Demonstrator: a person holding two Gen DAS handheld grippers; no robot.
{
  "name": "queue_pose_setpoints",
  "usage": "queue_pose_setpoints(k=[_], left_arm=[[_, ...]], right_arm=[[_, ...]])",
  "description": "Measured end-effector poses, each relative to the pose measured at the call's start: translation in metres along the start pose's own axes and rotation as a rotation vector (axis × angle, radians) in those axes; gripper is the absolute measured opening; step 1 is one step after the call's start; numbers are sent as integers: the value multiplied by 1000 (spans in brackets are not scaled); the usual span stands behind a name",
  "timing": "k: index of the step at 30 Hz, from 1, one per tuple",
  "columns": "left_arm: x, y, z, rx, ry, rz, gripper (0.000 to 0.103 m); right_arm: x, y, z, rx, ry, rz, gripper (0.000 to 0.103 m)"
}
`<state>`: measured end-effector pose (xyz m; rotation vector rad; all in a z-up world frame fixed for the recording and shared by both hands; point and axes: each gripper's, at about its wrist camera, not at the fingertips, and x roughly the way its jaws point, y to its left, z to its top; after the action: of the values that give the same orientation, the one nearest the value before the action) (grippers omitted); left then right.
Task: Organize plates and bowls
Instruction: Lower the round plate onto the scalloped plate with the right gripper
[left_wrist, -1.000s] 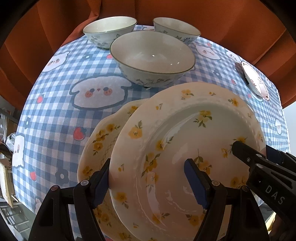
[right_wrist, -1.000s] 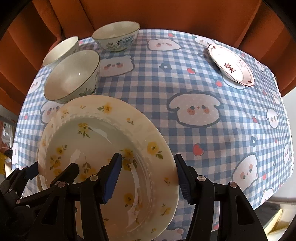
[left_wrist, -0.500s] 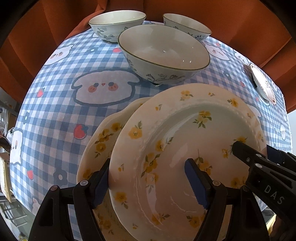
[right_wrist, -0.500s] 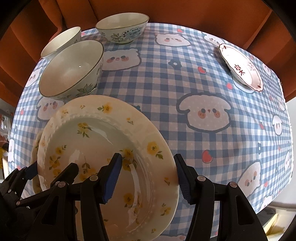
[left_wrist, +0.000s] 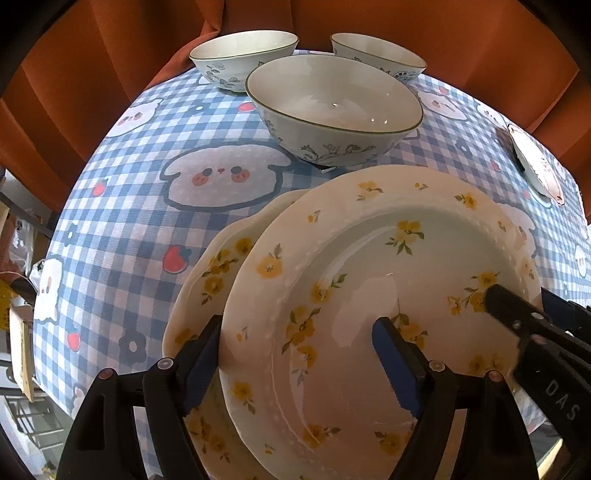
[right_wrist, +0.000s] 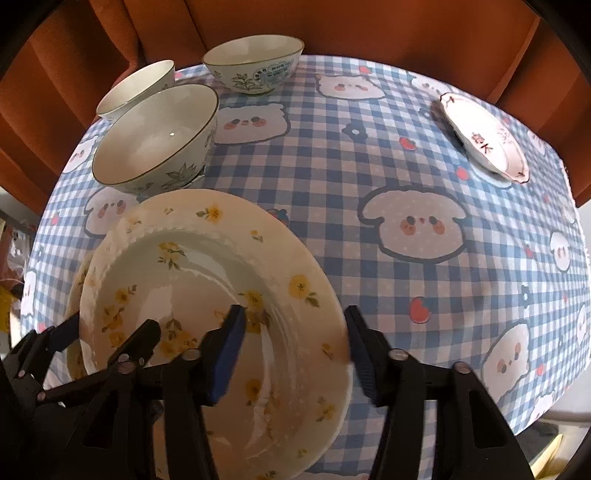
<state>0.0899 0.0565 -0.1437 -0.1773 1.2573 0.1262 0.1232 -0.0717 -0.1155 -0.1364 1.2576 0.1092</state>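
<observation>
A cream plate with yellow flowers (left_wrist: 369, 277) (right_wrist: 192, 280) lies on a second flowered plate (left_wrist: 210, 273) at the near edge of the table. My left gripper (left_wrist: 299, 363) straddles the top plate's left rim, one finger outside and one over the well; its jaws are opening. My right gripper (right_wrist: 293, 350) straddles the right rim the same way, and its jaws are closing without pressing on the rim. Each gripper shows in the other's view: the right gripper (left_wrist: 517, 295), the left gripper (right_wrist: 110, 325).
A large bowl (left_wrist: 332, 107) (right_wrist: 155, 136) stands just beyond the plates, with two smaller bowls (left_wrist: 240, 55) (left_wrist: 376, 51) behind it. A small plate with red characters (right_wrist: 484, 136) sits at the far right. The blue checked tablecloth (right_wrist: 369, 166) is backed by orange curtains.
Both views have tipped a little toward the far bowls, which now look closer. The right gripper's fingers are blurred and slightly nearer each other. The plates have not moved.
</observation>
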Motion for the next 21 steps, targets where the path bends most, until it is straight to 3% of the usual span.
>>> queue_pose_setpoints(k=[7, 21], left_arm=[[-4, -4, -7, -1, 3, 40, 81], [-21, 12, -15, 8, -40, 44, 81]], right_arm=[[-4, -3, -6, -14, -25, 22, 41], [2, 13, -20, -5, -7, 19, 40]])
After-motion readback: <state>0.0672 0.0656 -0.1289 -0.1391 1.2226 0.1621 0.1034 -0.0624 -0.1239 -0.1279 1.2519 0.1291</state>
